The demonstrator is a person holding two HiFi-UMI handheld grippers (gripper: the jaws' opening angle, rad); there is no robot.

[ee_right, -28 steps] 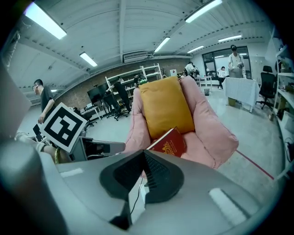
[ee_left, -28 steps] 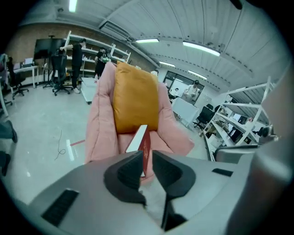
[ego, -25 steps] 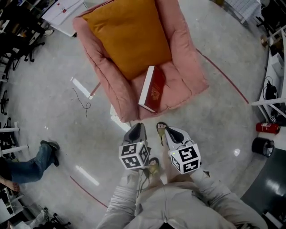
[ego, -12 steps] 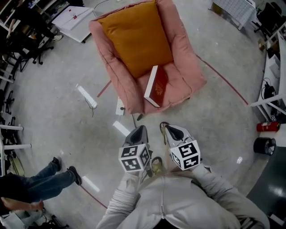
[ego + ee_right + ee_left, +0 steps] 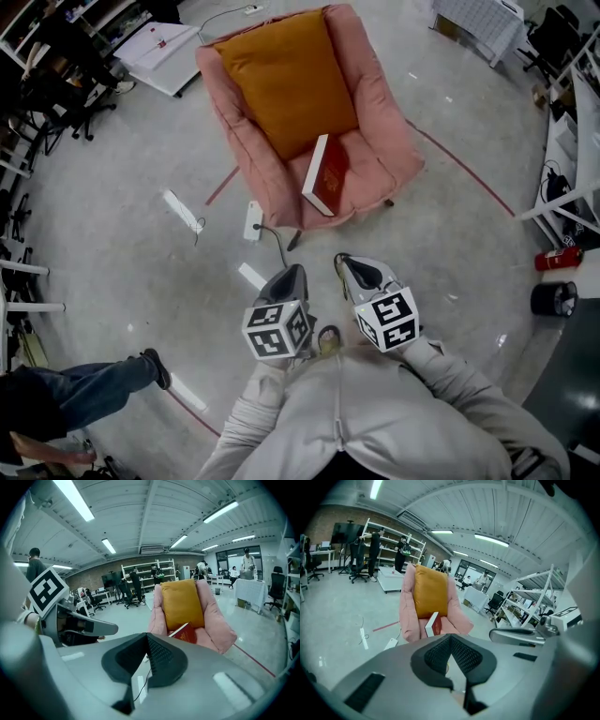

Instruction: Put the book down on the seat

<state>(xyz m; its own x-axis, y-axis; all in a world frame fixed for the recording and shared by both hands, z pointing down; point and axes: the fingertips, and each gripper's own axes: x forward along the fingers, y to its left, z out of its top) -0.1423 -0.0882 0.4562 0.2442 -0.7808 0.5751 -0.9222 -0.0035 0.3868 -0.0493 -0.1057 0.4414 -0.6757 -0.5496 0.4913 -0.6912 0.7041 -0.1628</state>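
Note:
A red book (image 5: pixel 328 174) with a white page edge lies on the seat of a pink armchair (image 5: pixel 386 141), against the orange cushion (image 5: pixel 286 80). The left gripper view shows the book (image 5: pixel 433 623) small and far ahead; so does the right gripper view (image 5: pixel 186 632). My left gripper (image 5: pixel 289 275) is held near my body, well short of the chair, jaws shut with nothing in them. My right gripper (image 5: pixel 349 270) hangs beside it, jaws closed and empty too.
A white power strip (image 5: pixel 253 221) with a cable lies on the floor by the chair's left front. A person's legs (image 5: pixel 75 394) are at lower left. A fire extinguisher (image 5: pixel 553 258) and a black bin (image 5: pixel 550 299) stand at right, office chairs at upper left.
Both grippers and I have backed away from the armchair, which now looks farther off. The book stays on the seat. The person at lower left has shifted.

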